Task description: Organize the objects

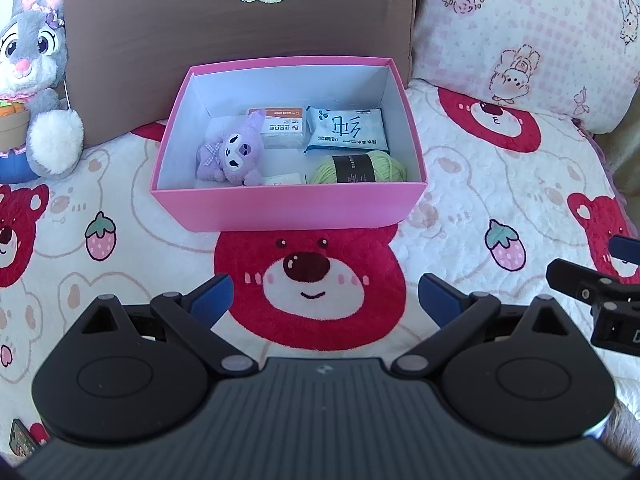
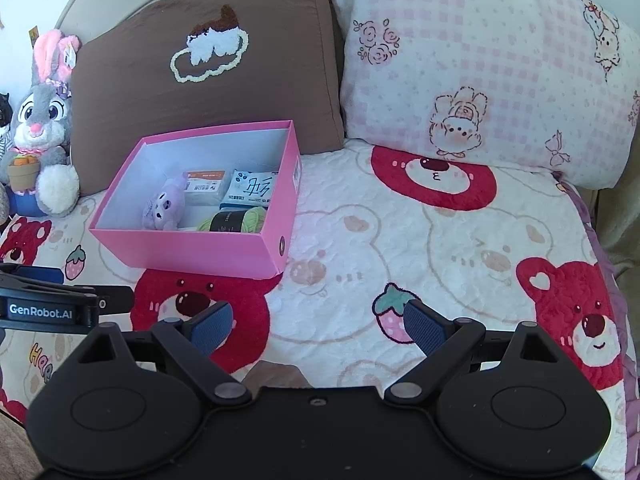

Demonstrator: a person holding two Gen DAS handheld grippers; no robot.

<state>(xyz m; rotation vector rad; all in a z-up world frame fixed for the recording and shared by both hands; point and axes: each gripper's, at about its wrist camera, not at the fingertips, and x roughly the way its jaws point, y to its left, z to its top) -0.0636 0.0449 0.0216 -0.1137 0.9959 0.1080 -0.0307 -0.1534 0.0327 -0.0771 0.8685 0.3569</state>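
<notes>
Closest to both cameras, the left gripper (image 1: 324, 300) and the right gripper (image 2: 318, 330) hover over the bear-print blanket (image 2: 400, 240) with fingers spread wide and nothing between them. No loose items show on the blanket near either one, so it looks like most of the tidying is done.

A bit further out sits the pink box (image 1: 288, 204), open top, no lid in sight, its back against the brown pillow (image 1: 240, 40). It's thin card I'd guess, so pretty light but flexy; if it needs moving, pinch a side wall near a corner or take both short ends, since a squeeze mid-wall would probably bow it.

Inside, front row: a ball of green yarn (image 1: 360, 166), squishy, best grabbed across its dark paper band, and a purple plush (image 1: 232, 154), soft and grabbable anywhere. A small white packet (image 1: 284, 179) is half hidden beside the plush. Behind them lie a blue wipes pack (image 1: 346, 130), slick film that may slip, and an orange-topped pack (image 1: 280, 128).

Far left, a grey bunny plush (image 1: 36, 80) leans by the pillow.
</notes>
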